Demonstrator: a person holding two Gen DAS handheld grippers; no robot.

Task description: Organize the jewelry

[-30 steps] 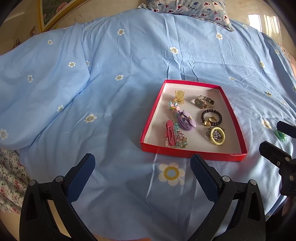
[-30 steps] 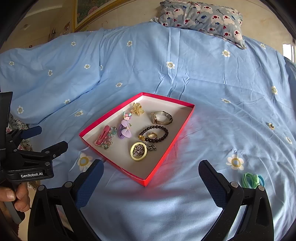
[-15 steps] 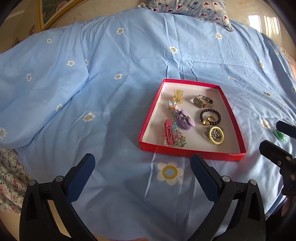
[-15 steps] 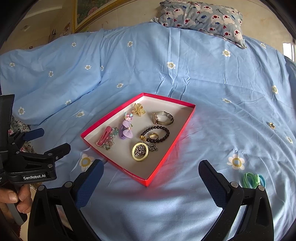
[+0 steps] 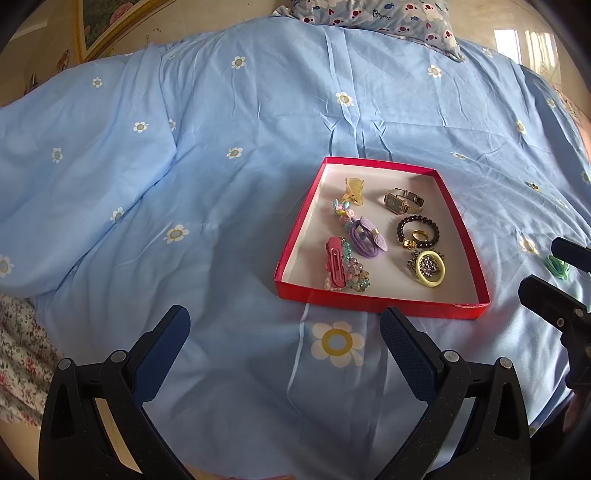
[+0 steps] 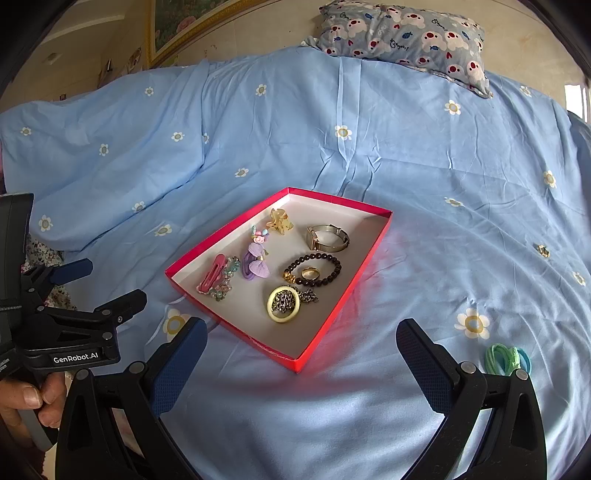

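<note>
Meanwhile both sets of jaws released, short of red tray near edge, bare quilt all around

A bed under a blue daisy-print cover carries a red tray just ahead of the right jaws, green hair ties beside their right finger, and a patterned pillow far beyond.

Bare blue duvet lies open on every side of the red tray, so a claw could pass all round it. The low tray walls ring the jewelry. The near right part of the tray floor is bare. Green hair ties lie well right of the tray.
</note>
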